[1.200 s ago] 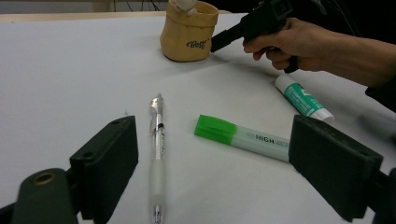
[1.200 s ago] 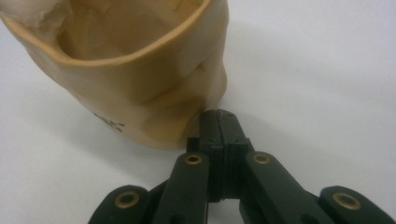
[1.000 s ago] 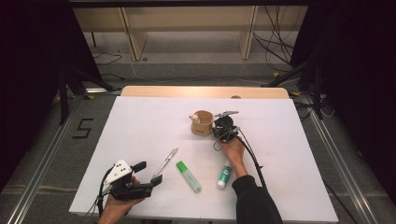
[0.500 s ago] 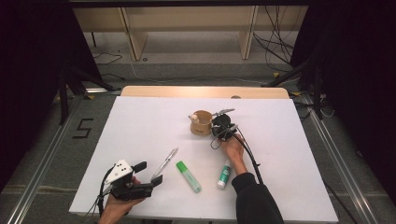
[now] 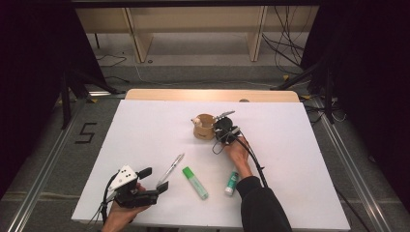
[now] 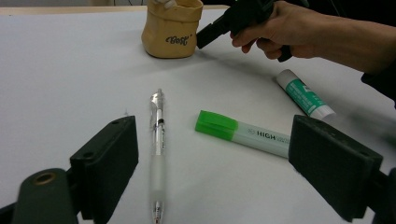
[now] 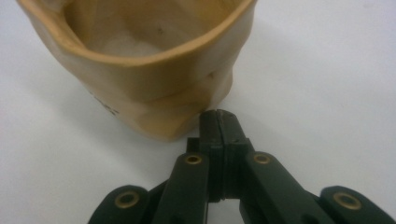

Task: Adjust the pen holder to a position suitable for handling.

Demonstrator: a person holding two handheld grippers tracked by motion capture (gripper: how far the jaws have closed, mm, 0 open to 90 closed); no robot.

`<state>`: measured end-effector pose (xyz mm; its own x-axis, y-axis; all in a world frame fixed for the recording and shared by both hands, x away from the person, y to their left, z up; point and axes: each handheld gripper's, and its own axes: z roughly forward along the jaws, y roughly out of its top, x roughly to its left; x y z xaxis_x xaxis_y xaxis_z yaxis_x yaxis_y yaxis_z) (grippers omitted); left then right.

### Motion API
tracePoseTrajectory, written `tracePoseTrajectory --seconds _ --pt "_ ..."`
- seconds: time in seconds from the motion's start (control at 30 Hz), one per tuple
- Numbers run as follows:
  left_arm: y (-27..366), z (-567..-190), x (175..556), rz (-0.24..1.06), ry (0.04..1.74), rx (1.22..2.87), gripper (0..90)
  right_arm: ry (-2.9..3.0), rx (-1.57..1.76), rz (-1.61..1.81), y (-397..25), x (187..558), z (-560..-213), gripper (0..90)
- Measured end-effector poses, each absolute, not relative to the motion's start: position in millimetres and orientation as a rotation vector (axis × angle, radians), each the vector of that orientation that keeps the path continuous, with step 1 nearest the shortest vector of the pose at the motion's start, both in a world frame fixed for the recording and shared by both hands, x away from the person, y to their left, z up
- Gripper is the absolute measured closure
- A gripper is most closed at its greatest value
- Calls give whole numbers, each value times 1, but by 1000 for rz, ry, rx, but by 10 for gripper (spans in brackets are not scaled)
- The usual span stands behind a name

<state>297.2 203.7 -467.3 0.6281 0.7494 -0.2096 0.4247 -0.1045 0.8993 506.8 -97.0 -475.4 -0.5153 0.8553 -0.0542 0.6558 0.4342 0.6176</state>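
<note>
A tan pouch-like cup (image 5: 204, 126) (image 6: 173, 27) (image 7: 140, 60) stands upright mid-table with something pale inside. My right gripper (image 5: 218, 131) (image 7: 219, 116) is shut and empty, its jaw tips pressed together right beside the cup's lower wall. At the front left my left gripper (image 5: 155, 179) (image 6: 215, 158) rests open with nothing between its jaws. Ahead of it lie a clear pen (image 5: 171, 168) (image 6: 157, 144) and a green-capped highlighter (image 5: 195, 182) (image 6: 245, 133). A glue stick (image 5: 232, 182) (image 6: 303, 94) lies by the right forearm.
The white table top (image 5: 145, 135) ends in a wooden strip (image 5: 212, 95) at the far edge. A cable (image 5: 256, 164) trails along the right forearm. Shelving and loose cables sit on the floor beyond the table.
The right gripper has edged slightly left, closer to the cup. The left gripper and the items on the table have not moved.
</note>
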Motion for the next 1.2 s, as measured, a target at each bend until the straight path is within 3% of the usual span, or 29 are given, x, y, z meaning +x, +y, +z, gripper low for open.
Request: tracePoseTrajectory --seconds 0.17,0.3,0.77,1.2 --pt "204 -467 297 364 969 1733 156 2337 1293 778 -101 505 -473 900" --pt "205 -468 298 365 976 1741 158 2312 1313 844 -116 499 -467 840" --pt "202 -468 301 364 1001 1797 161 2225 1348 1187 -176 444 -442 448" --pt "199 -465 306 346 1040 1881 163 2218 1214 1370 -179 386 -427 333"
